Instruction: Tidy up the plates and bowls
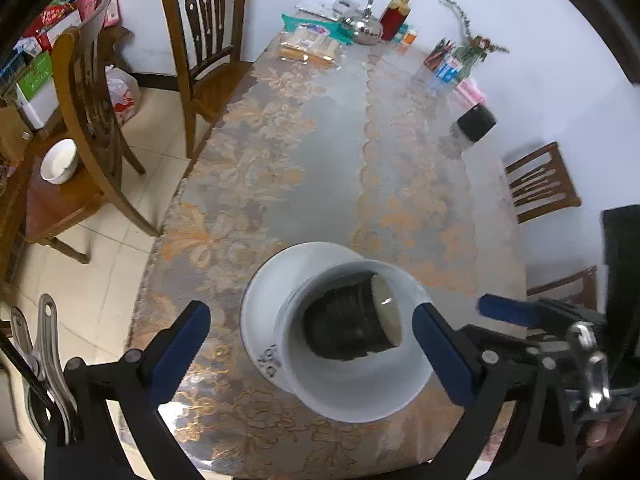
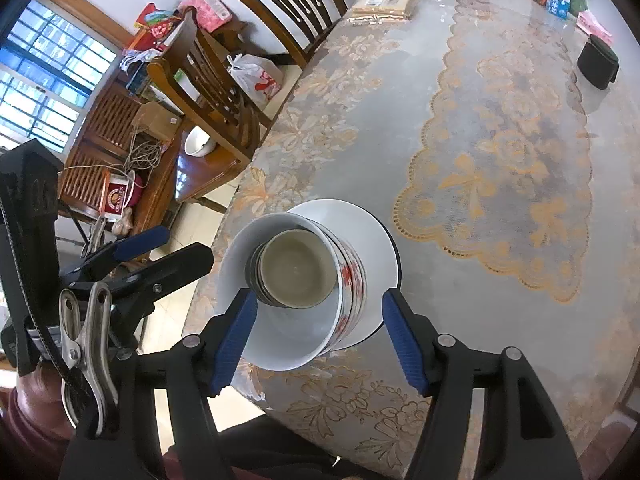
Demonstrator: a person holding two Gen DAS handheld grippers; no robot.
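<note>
- Now, the table (image 2: pixel 500 128) carries a white plate (image 2: pixel 376 232) near its front edge.
- White bowl (image 2: pixel 288 340) sits on the plate, dark bowl (image 2: pixel 298 268) nested inside.
- Left gripper (image 1: pixel 310 356) and right gripper (image 2: pixel 320 332) both stand released, straddling the stack.

White plate (image 2: pixel 372 232), red-flowered white bowl (image 2: pixel 348 280), dark ribbed inner bowl (image 1: pixel 348 320), orange-flowered tablecloth (image 2: pixel 500 140)

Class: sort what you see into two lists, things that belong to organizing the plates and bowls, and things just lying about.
Job: white plate, white bowl, dark bowl, bowl on the chair.
Lying about: teapot, pencil holder, black box, plastic bag.
</note>
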